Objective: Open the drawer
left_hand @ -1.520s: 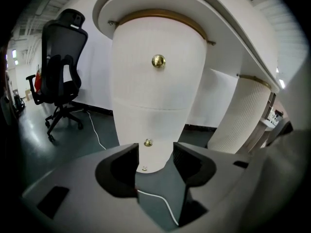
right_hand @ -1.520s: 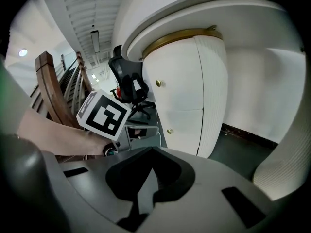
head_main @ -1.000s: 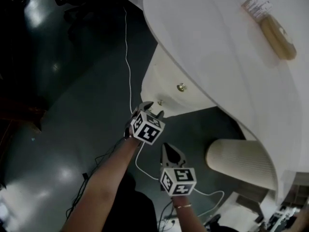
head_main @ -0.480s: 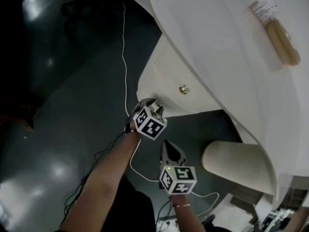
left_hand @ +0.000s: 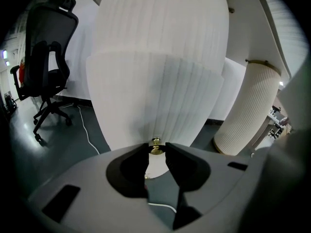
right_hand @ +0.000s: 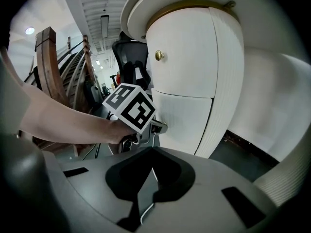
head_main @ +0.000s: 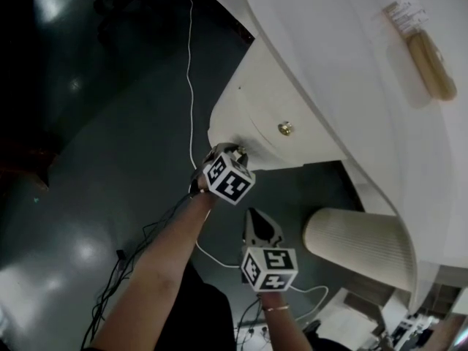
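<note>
With my left gripper [left_hand: 156, 147], its jaws having just been closing, pinched on the brass knob [left_hand: 156, 151] of the lower drawer [left_hand: 160, 96], and my right gripper [head_main: 257, 221] idle with its jaws together, I judge a straight pull back comes next.

A black office chair [left_hand: 46, 67] stands on the dark floor [head_main: 88, 159], where a white cable [head_main: 190, 86] trails. A tan oblong object [head_main: 431, 64] lies on the white bench [head_main: 329, 50] beside a label [head_main: 404, 13]. A ribbed cream column [head_main: 355, 243] stands below.

L gripper [head_main: 235, 153] fwd, jaws just closing onto knob [left_hand: 156, 149] — R gripper [head_main: 256, 223] back, jaws together.
</note>
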A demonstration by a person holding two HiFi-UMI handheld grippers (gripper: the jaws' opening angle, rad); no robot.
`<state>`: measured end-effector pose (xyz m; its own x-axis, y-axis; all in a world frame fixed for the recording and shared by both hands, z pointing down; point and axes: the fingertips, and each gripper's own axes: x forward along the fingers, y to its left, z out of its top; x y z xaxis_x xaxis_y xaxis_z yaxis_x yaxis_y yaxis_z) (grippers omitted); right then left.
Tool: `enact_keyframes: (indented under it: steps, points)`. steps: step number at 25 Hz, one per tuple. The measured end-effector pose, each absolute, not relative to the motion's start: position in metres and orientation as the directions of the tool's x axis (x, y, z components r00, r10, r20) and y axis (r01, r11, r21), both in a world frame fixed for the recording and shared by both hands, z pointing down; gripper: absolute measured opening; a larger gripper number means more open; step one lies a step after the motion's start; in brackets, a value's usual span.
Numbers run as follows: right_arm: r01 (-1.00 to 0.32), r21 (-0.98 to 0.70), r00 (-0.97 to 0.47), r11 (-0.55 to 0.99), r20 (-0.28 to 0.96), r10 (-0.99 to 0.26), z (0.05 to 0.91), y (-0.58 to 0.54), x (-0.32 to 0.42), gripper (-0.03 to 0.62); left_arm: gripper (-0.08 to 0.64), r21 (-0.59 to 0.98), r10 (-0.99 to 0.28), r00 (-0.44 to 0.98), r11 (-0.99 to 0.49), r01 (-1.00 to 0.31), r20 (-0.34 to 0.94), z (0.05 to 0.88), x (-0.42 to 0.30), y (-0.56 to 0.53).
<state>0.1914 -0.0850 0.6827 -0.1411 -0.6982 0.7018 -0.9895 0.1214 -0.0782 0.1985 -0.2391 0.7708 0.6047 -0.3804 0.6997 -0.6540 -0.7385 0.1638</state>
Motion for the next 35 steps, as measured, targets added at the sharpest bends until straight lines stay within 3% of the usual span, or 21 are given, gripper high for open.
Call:
enact_keyframes:
  steps: [9,35]
  points:
    - [-0.993,-0.111,-0.111,0.043,0.728,-0.677,0.673,-0.059,0.182,0.003,0.107,0.169,-0.357,0.588,-0.736,-0.655,0.726,0.773,0.16,-0.197]
    - [-0.988,-0.149,-0.139,0.036,0.776,-0.615,0.646,0.005,0.142,0.003,0.107,0.177,-0.289,0.492,-0.69,-0.701,0.822,0.78,0.078,-0.11]
